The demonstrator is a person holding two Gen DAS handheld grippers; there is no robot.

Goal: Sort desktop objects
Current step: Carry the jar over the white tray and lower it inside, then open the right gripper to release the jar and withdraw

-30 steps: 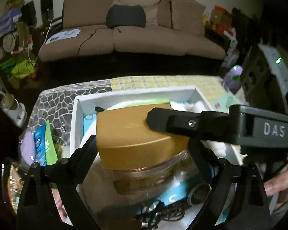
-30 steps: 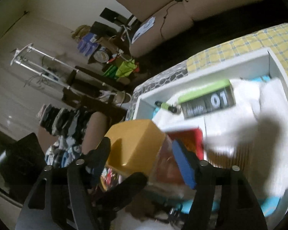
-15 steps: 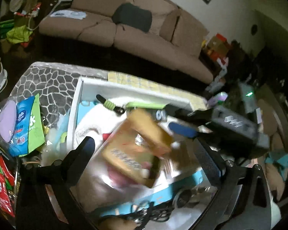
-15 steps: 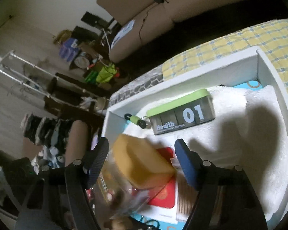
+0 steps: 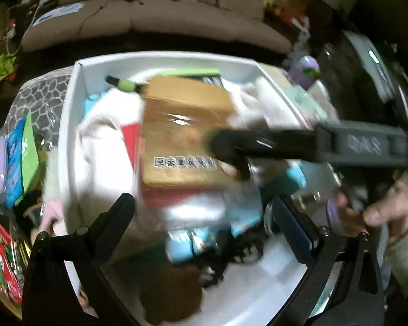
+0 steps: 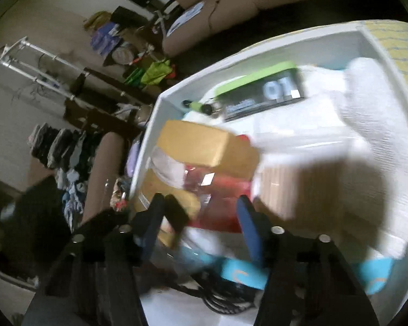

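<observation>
The jar [image 5: 185,135] with the gold lid lies on its side in the white box [image 5: 76,103], lid towards the far wall, just ahead of both grippers. The left gripper [image 5: 204,212] gapes wide and empty; the right gripper [image 6: 201,217] is closing, its fingers either side of the jar's clear end. Blur hides whether they touch it.

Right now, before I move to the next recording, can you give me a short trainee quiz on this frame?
1. True or false: the gold-lidded jar stands upright.
2. Which number is printed on the green-lidded case? A) 01 B) 07 C) 23
3. What container does the jar lie in?

Key: 1 false, it lies tipped over. 2 A. 3 the white box.
</observation>
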